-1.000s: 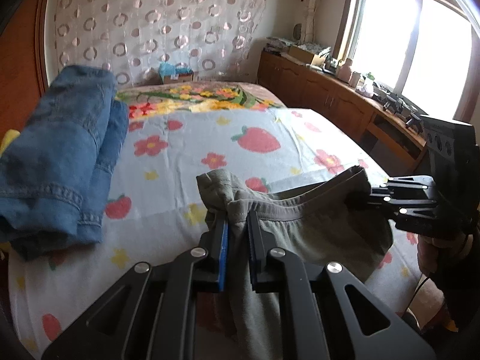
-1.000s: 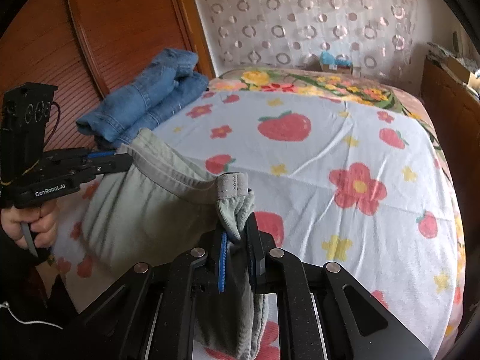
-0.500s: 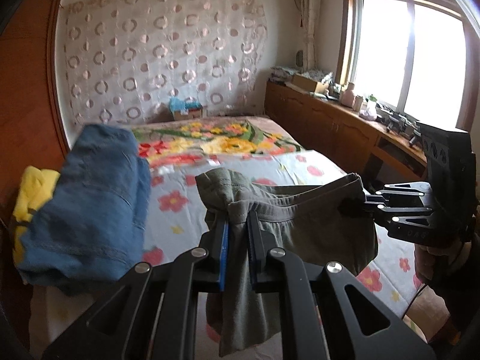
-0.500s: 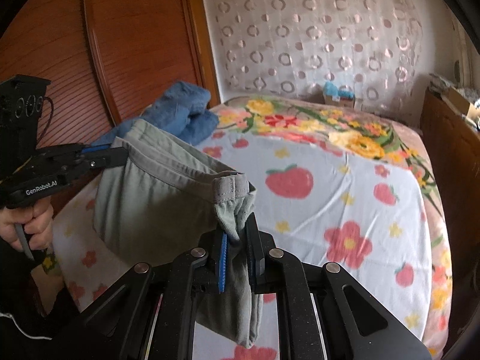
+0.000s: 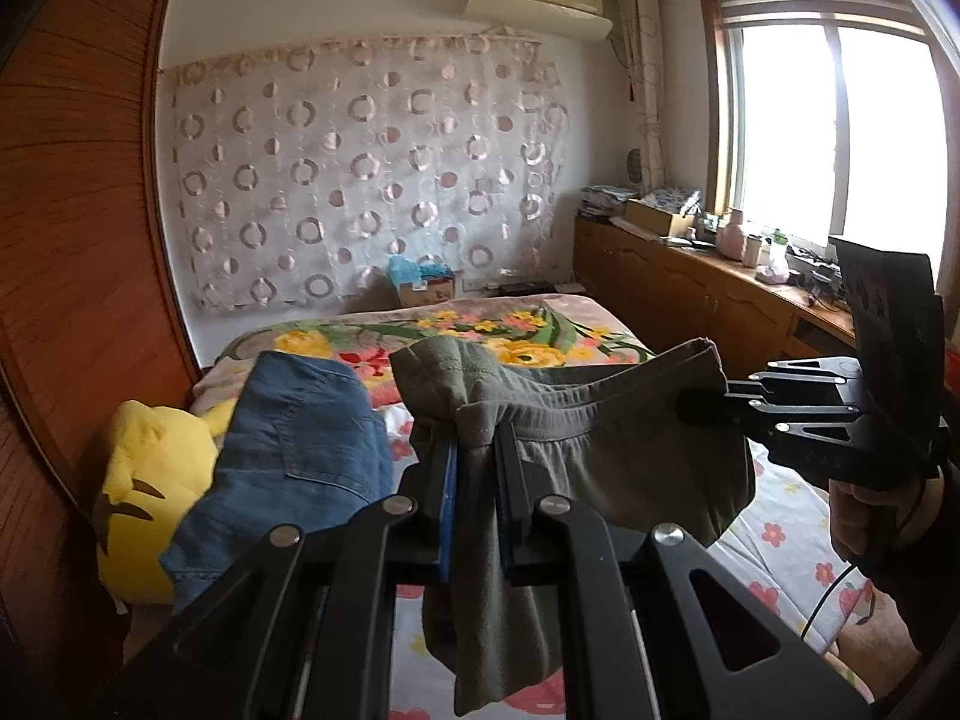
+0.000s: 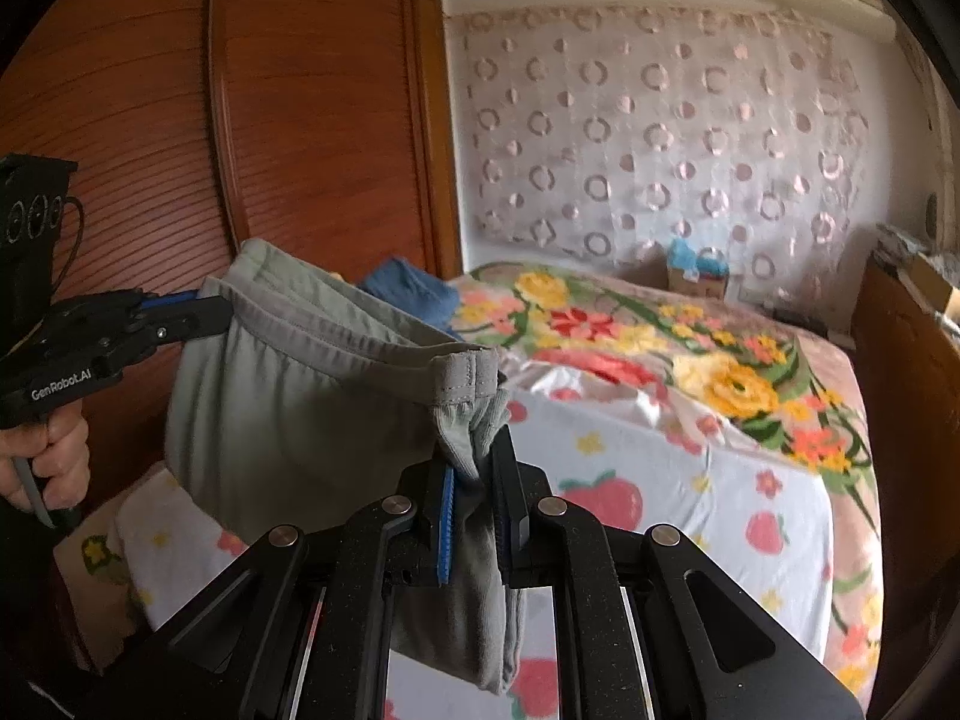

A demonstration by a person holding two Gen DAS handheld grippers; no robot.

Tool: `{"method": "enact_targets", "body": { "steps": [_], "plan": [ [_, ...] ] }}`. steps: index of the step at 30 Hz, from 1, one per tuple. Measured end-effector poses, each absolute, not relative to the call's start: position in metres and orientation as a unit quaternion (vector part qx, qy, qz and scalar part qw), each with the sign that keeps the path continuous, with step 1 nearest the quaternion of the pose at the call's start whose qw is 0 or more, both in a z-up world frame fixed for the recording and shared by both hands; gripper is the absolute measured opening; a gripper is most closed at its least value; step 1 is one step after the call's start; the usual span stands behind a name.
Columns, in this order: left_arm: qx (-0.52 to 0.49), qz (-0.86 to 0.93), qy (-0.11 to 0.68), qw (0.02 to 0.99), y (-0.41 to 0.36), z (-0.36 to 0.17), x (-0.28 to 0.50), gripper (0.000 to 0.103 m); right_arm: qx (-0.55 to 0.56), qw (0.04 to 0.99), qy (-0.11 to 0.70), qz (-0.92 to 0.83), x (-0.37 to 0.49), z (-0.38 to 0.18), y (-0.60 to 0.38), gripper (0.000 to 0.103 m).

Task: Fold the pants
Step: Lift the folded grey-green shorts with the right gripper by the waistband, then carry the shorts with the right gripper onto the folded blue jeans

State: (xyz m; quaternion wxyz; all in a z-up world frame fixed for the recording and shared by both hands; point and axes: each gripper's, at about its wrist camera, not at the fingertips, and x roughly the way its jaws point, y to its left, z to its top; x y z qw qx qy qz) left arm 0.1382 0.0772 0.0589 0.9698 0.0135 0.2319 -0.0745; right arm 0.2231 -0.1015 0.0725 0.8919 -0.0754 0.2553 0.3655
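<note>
Grey-green pants (image 5: 606,456) hang in the air above the bed, stretched by the waistband between both grippers. My left gripper (image 5: 477,456) is shut on one end of the waistband; it also shows at the left of the right wrist view (image 6: 210,309). My right gripper (image 6: 477,462) is shut on the other end, and appears at the right of the left wrist view (image 5: 690,408). The pants (image 6: 288,414) sag below the band, their legs hidden under the fingers.
Folded blue jeans (image 5: 288,456) lie on the bed's left side beside a yellow plush toy (image 5: 150,480). The bed (image 6: 720,480) has a strawberry and flower sheet. A wooden wardrobe (image 6: 270,120) stands left; a low cabinet (image 5: 690,294) runs under the window.
Both grippers have risen with the pants, lifting them off the bed. The views have tilted up, so more wall and ceiling show.
</note>
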Motion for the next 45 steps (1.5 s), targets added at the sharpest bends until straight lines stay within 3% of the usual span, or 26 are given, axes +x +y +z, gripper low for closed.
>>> {"method": "enact_targets", "body": {
  "steps": [28, 45],
  "plan": [
    [-0.032, 0.007, 0.241, 0.970, 0.158, 0.023, 0.175, 0.009, -0.127, 0.861, 0.242, 0.429, 0.311, 0.073, 0.020, 0.008],
    [-0.122, 0.082, 0.222, 0.964, 0.200, -0.014, 0.161, 0.009, -0.188, 0.817, 0.230, 0.494, 0.357, 0.056, 0.133, 0.008]
  ]
}}
